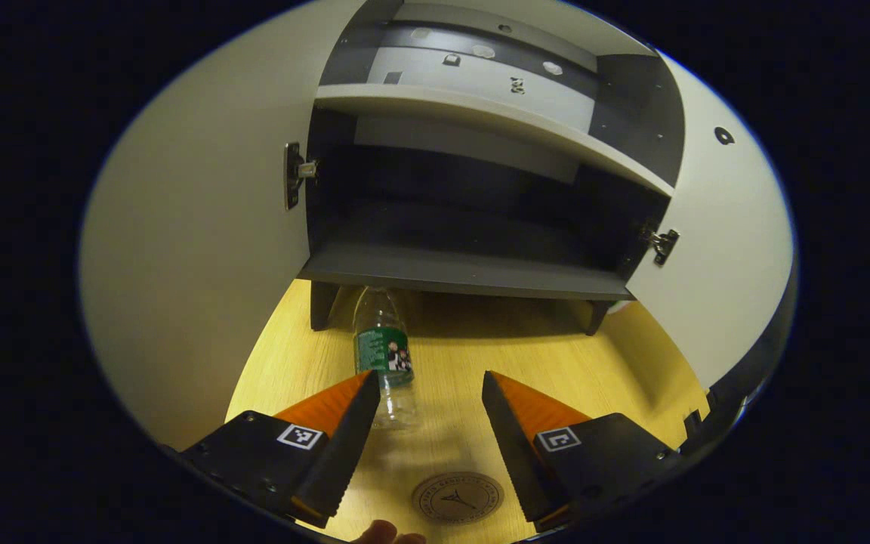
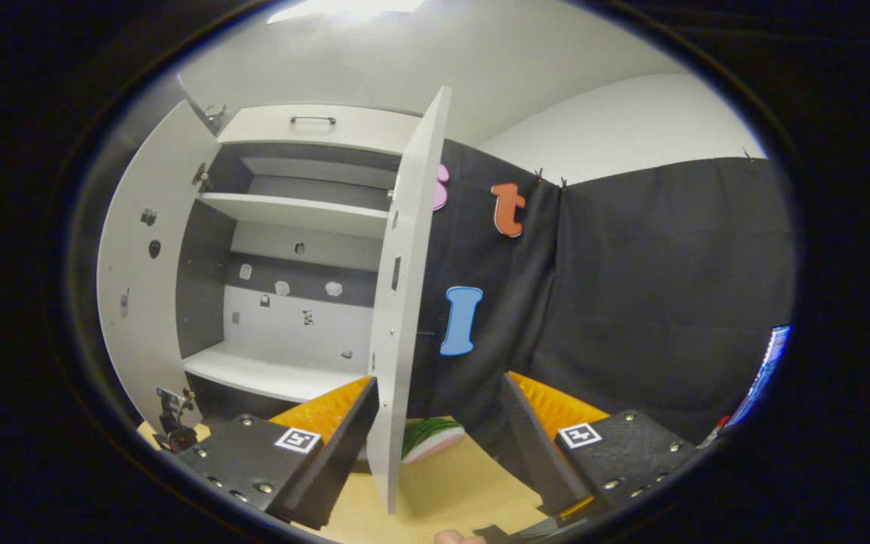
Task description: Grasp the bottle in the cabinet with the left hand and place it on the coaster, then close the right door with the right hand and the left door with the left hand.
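bottle [image 1: 384,355] stands on table beside coaster [image 1: 458,496], doors open.

- The bottle [image 1: 383,355] carries a green label with print too small to read.
- The round coaster [image 1: 457,496] bears ring lettering, blurred and unreadable.

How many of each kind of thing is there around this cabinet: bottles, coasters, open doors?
Bottle: 1
Coaster: 1
Open cabinet doors: 2, the left door and the right door
Total: 4
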`<act>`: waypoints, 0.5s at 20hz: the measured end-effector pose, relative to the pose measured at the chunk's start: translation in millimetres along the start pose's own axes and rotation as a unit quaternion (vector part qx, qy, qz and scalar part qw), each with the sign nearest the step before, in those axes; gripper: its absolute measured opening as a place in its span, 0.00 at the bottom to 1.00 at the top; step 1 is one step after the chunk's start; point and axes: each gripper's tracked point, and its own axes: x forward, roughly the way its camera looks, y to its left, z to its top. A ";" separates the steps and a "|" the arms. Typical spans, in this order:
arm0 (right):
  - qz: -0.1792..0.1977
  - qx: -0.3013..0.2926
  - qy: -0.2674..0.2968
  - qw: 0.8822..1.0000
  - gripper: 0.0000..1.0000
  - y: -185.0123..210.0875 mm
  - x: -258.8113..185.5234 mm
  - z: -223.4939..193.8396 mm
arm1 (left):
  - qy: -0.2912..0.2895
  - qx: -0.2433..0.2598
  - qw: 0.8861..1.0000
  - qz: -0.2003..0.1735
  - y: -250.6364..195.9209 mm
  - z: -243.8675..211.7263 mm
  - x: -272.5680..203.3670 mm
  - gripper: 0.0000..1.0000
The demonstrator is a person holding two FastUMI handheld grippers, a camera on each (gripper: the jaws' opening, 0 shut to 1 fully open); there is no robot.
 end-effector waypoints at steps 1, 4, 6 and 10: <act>0.002 -0.001 0.004 1.000 0.95 4.6 1.5 -3.3 | 0.009 -0.001 1.000 0.011 5.9 -0.9 9.2 0.88; -0.001 -0.008 0.005 1.000 0.95 13.1 7.0 -5.6 | 0.054 0.001 0.998 0.032 23.4 -16.0 40.3 0.88; -0.006 -0.013 0.009 1.000 0.95 14.8 11.0 -8.7 | 0.095 -0.002 0.994 0.046 30.8 -28.9 55.8 0.88; -0.022 -0.035 0.024 0.999 0.99 15.9 17.0 -22.9 | 0.131 -0.043 0.989 0.053 38.6 -28.6 70.5 0.88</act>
